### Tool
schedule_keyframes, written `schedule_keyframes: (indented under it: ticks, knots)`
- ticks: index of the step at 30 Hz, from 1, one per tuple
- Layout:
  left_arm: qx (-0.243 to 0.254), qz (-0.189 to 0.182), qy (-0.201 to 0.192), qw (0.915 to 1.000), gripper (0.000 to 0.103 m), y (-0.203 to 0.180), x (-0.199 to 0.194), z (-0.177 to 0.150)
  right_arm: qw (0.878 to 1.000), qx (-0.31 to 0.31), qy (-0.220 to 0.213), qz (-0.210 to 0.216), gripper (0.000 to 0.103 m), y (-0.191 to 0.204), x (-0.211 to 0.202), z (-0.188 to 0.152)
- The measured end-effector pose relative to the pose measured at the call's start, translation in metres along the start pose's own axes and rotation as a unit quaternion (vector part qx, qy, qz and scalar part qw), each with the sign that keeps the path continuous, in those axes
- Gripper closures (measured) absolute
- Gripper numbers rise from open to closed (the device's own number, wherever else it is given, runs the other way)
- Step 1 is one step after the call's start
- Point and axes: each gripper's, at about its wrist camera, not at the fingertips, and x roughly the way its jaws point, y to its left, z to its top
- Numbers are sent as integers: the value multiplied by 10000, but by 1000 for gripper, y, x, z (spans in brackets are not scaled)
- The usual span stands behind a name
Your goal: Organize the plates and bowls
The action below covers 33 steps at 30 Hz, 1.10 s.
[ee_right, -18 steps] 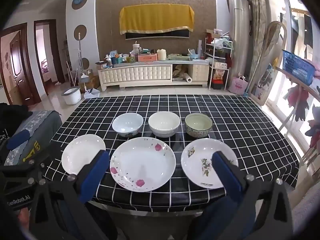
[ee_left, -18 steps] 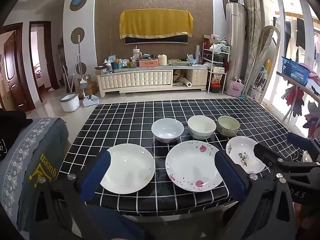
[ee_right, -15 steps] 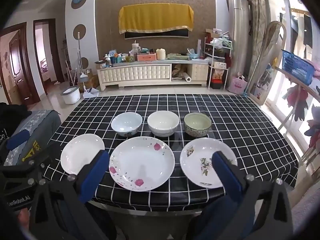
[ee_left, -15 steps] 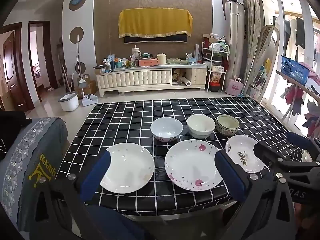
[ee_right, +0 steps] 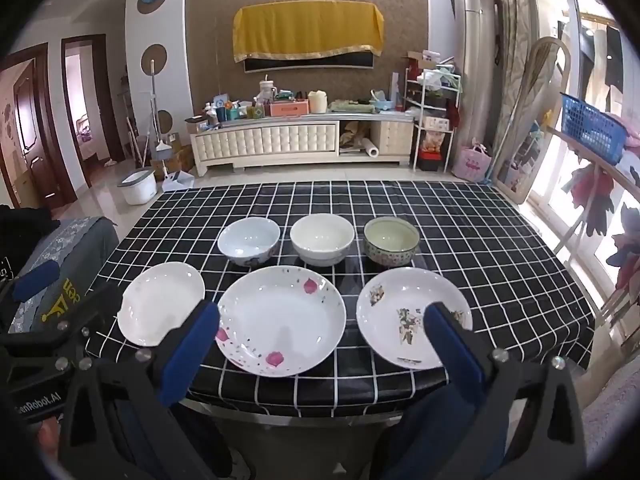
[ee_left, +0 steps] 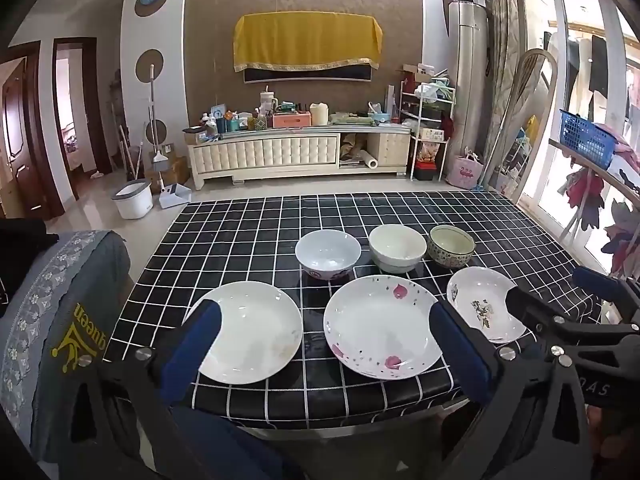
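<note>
Three plates lie in a front row on the black checked table: a plain white plate, a large pink-flowered plate and a small plate with a plant print. Behind them stand a bluish-white bowl, a cream bowl and a patterned green bowl. My left gripper hangs open before the table's near edge, nothing between its blue pads. My right gripper is open too, in front of the flowered plate; the printed plate is at its right.
A grey chair back with yellow lettering stands left of the table. Past the table are tiled floor, a white bucket, a cluttered TV cabinet and a clothes rack with a blue basket at right.
Both views have slid very slightly; the dishes sit a touch higher and to the left in frame. Both grippers stay wide open and the dishes have not moved.
</note>
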Motion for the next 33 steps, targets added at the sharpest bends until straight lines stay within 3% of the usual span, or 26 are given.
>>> schedule_keyframes:
  ticks: [33]
  knots:
    - [81,-68,75,9999,0,-3,11,-3,9997,89,156,-175,0,1,6,-4]
